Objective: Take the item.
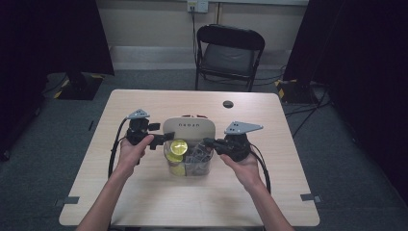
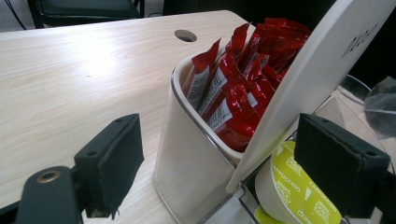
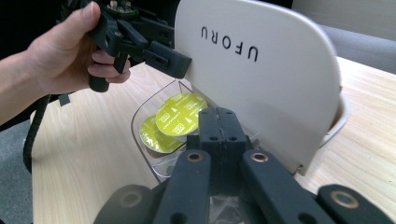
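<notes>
Coffee capsule [image 1: 178, 145] sits between my open left gripper [image 2: 233, 163] jaws at nine o'clock of the clear bin [image 1: 188, 159]; my right gripper [image 3: 218, 126], shut empty, hovers at three. Placing remains, I judge.

Worktop [image 1: 144, 202] — one. Cream lidded organiser [image 1: 188, 127] — one. Yellow-green coffee capsules [image 3: 180, 114] — two in sight. Red sachets [image 2: 236, 88] — a packed bunch, number unclear. Folding chair [image 1: 228, 50] — one.

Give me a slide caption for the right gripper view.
Right gripper, jaws shut, over a clear bin of green coffee capsules, beside the left gripper at a raised white lid.
</notes>
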Motion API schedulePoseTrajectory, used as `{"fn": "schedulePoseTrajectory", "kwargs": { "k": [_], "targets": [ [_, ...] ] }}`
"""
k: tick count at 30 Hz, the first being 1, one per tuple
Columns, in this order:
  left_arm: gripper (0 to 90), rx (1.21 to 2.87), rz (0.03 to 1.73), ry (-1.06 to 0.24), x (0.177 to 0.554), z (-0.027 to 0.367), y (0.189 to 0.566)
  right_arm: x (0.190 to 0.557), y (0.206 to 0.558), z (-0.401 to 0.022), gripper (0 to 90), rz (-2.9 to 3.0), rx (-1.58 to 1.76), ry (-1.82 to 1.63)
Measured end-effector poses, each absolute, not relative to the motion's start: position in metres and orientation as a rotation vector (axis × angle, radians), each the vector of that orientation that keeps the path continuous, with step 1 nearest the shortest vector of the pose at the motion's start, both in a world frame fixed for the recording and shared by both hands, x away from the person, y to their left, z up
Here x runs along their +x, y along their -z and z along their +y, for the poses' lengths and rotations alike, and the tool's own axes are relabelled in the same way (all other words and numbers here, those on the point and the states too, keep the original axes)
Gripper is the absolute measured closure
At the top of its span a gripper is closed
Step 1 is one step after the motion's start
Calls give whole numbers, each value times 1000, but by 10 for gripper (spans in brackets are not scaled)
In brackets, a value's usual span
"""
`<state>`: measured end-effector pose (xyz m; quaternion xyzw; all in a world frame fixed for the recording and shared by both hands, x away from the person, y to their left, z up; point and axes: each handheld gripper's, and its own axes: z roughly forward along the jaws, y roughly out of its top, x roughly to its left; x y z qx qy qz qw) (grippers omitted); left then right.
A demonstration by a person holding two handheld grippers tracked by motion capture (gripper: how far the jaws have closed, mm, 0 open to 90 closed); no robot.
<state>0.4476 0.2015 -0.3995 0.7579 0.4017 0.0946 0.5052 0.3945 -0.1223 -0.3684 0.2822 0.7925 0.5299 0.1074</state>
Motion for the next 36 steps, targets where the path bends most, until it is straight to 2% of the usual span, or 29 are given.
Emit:
{"fn": "schedulePoseTrajectory", "kwargs": {
  "k": [36],
  "targets": [
    [158,1839,971,-229,447,201,399,392,356,-165,900,2238,890,-1581]
  ]
}}
